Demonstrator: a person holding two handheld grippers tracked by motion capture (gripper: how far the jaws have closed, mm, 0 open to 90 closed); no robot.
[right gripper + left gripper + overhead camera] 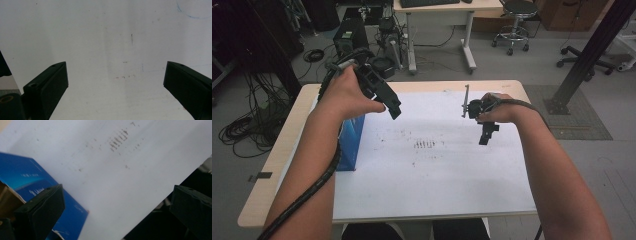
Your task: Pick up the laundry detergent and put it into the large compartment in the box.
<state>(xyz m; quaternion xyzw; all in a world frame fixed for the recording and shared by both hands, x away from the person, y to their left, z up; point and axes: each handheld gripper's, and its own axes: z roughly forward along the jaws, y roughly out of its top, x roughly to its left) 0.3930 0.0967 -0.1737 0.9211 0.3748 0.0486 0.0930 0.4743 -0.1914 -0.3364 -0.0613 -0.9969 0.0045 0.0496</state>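
A blue box (pixel 351 142) stands at the left side of the white sheet (pixel 437 175) that covers the table. My left gripper (pixel 393 106) is held in the air just right of and above the box, tilted down toward the sheet. In the left gripper view its jaws stand wide apart with nothing between them (pixel 117 188), and the blue box (pixel 37 182) lies behind the left jaw. My right gripper (pixel 487 134) hovers over the right half of the sheet. In the right gripper view it is open (pixel 115 63) above bare white sheet (pixel 112 37).
Small brown marks (pixel 426 145) dot the middle of the sheet. The wooden table edge (pixel 262 200) shows at the left. Past the table lie floor cables (pixel 242 130), a desk (pixel 442 15), a stool (pixel 514 20) and a black slanted post (pixel 592 50).
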